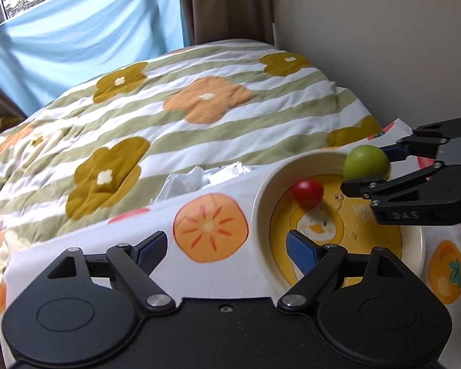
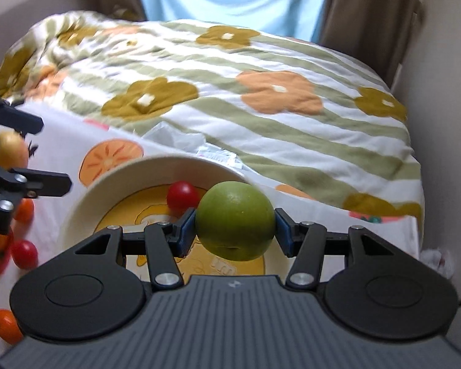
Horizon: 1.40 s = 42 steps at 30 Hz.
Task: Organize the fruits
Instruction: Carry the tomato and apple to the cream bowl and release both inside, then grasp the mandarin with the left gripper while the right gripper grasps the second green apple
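My right gripper (image 2: 235, 230) is shut on a green apple (image 2: 235, 220) and holds it above a cream bowl with a yellow cartoon bottom (image 2: 113, 181). A small red tomato (image 2: 183, 196) lies inside the bowl. In the left wrist view the bowl (image 1: 262, 190), the tomato (image 1: 308, 192), the apple (image 1: 365, 162) and the right gripper (image 1: 372, 166) show at the right. My left gripper (image 1: 227, 247) is open and empty, low in front of the bowl's left rim. It also shows in the right wrist view (image 2: 50, 153).
Loose fruits lie left of the bowl on a fruit-print cloth (image 2: 64, 141): a yellow apple (image 2: 7, 153), red tomatoes (image 2: 24, 253) and orange ones (image 2: 6, 326). A striped flowered quilt (image 1: 169, 117) lies behind, with crumpled plastic (image 1: 199, 176) at its edge. A wall (image 2: 445, 123) stands at the right.
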Available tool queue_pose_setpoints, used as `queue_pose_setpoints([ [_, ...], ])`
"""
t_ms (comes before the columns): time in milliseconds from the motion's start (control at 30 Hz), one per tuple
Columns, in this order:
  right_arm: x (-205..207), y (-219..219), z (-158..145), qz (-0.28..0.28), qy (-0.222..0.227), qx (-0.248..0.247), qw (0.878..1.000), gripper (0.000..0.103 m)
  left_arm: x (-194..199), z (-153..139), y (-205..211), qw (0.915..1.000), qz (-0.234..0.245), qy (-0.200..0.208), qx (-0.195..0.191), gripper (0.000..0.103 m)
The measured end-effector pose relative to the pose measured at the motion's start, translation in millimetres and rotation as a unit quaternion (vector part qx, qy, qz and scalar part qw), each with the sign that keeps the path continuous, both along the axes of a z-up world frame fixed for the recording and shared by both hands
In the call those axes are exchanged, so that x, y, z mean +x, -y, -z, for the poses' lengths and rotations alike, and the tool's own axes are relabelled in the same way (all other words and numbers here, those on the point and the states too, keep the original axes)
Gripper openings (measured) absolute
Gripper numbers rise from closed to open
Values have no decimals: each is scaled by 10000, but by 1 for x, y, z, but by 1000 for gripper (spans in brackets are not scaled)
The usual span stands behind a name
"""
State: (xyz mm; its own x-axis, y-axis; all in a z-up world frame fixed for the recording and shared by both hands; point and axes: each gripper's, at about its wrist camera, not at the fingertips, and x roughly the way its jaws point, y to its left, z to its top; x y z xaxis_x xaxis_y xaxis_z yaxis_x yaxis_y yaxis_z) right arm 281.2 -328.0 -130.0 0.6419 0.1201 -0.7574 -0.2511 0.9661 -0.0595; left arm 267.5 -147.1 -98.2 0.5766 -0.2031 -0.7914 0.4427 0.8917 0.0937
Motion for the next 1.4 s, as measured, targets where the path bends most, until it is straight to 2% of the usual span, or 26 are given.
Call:
queue_pose_setpoints([
  [133, 1, -1, 9, -99, -77, 33, 9999, 68, -3, 4, -1, 9999, -68, -104, -54, 88],
  [200, -1, -1, 8, -140, 19, 25, 9999, 70, -3, 5, 0, 9999, -77, -109, -51, 88],
  [267, -3, -1, 5, -94, 187, -68, 9998, 88, -5, 5, 1, 9999, -87, -107, -70, 88],
  [300, -4, -1, 4, -89, 244, -93, 9996, 103, -6, 5, 1, 9999, -94, -106, -80, 88],
  [467, -10, 9, 4, 20, 227, -54, 9997, 103, -14, 2, 3, 9998, -144, -82, -83, 88],
  [600, -17, 20, -3, 203, 250, 209, 9993, 103, -21, -2, 5, 9998, -216, -31, -37, 89],
  [933, -48, 39, -41, 511, 399, 580, 9962, 103, -50, -34, 3, 9978, -533, 364, -136, 90],
  [1100, -72, 50, -61, 570, 403, 902, 9935, 103, -77, -58, -1, 9939, -841, 694, -143, 100],
  [1400, -122, 52, -89, 488, 668, 1008, 9915, 103, -137, -82, -15, 9849, -1353, 1052, -229, 103],
])
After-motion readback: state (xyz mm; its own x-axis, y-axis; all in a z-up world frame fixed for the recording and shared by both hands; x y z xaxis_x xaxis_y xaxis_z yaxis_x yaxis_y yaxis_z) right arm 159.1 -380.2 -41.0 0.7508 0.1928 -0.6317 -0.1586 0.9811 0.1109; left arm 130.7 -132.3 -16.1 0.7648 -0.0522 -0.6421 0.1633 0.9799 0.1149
